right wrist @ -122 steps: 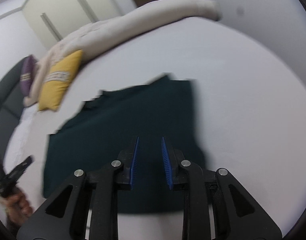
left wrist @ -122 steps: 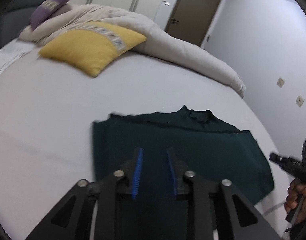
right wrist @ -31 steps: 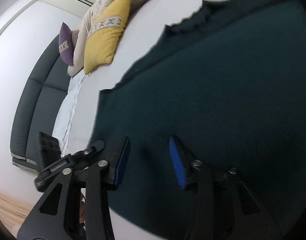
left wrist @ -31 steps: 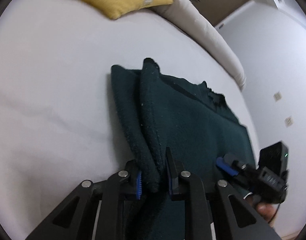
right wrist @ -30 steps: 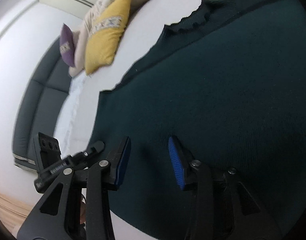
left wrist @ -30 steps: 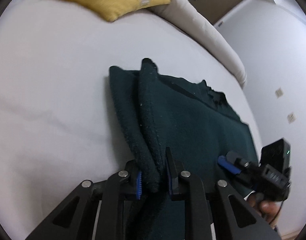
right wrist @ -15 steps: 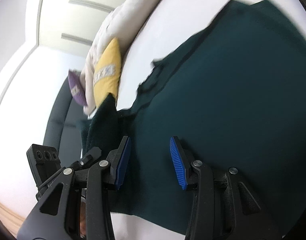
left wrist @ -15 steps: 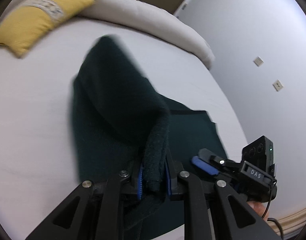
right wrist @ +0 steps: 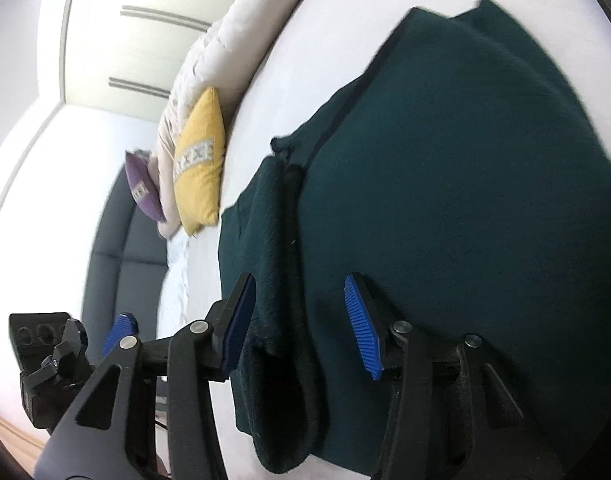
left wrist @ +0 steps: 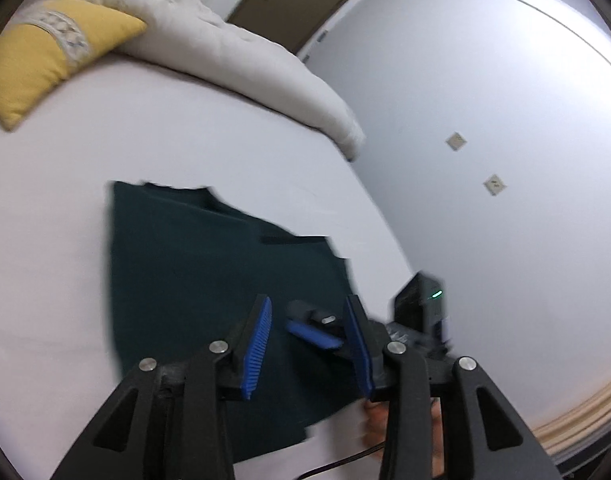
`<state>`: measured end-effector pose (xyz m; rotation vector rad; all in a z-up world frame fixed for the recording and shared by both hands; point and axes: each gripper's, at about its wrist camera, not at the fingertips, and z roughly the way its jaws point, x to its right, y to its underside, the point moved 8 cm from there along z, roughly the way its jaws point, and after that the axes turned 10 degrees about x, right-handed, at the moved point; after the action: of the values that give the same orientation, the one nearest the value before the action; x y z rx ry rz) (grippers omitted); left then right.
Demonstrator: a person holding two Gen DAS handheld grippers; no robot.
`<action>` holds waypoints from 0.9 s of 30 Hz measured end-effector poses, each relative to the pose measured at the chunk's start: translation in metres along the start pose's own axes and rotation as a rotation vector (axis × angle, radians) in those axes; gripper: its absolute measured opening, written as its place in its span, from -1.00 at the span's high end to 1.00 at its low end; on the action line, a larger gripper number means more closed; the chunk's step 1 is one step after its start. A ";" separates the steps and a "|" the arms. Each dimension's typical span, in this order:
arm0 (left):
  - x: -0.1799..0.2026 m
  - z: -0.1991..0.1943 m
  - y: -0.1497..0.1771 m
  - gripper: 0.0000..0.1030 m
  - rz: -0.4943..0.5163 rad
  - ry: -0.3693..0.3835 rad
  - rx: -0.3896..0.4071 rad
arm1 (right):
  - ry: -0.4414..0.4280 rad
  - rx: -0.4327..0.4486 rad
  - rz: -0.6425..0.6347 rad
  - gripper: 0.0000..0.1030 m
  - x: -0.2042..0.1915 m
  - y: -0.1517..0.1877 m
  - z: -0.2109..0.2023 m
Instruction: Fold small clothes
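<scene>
Left gripper [left wrist: 309, 344] opening, nothing between its jaws; right gripper [right wrist: 301, 320] opening too, over the dark green garment [right wrist: 445, 200] mid-frame on the bed [left wrist: 185, 128]. Risk: loose folded flap [right wrist: 273, 240] could slide back open.

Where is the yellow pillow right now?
The yellow pillow sits at the far end of the bed, upper left in the left wrist view, against the cream duvet; in the right wrist view a purple pillow lies beside it.
</scene>
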<state>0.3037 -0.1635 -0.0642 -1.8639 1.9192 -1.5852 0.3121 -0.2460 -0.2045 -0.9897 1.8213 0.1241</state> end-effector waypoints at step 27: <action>-0.084 0.026 0.037 -0.36 -0.016 -0.152 -0.008 | 0.181 -0.056 -0.293 0.81 -0.033 -0.022 -0.024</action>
<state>0.3172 -0.1248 -0.1498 -1.9461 1.8545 -1.3963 0.3143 -0.2544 -0.1588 -1.3317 1.8190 -0.0985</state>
